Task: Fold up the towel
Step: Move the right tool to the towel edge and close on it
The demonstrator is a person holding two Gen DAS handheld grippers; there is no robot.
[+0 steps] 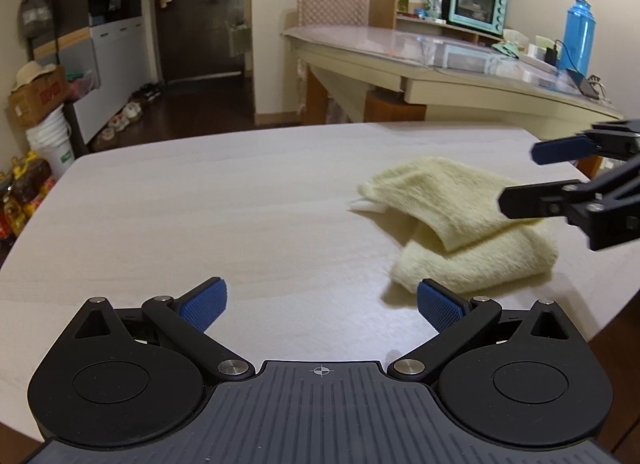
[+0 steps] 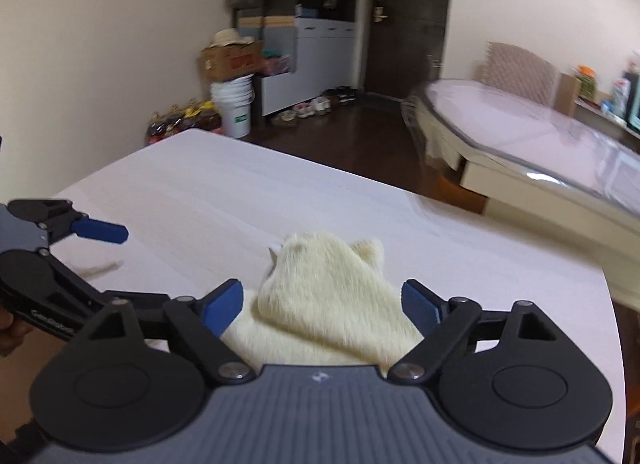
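Note:
A pale yellow fluffy towel [image 1: 460, 224] lies bunched and partly folded on the light wooden table [image 1: 200, 216], right of centre. My left gripper [image 1: 322, 302] is open and empty, hovering over the table just left of the towel's near end. My right gripper [image 1: 520, 180] enters from the right, open, at the towel's far right side. In the right wrist view the towel [image 2: 328, 304] lies between the open fingers of my right gripper [image 2: 323, 304], which do not grasp it. My left gripper [image 2: 116, 264] shows there at the left, open.
A glass-topped side table [image 1: 400, 48] stands behind, with a teal toaster oven [image 1: 476, 6], jars and a blue thermos [image 1: 576, 40]. Buckets [image 1: 52, 144], a cardboard box, bottles and shoes lie on the floor at the left. The table's right edge [image 2: 608, 304] is close to the towel.

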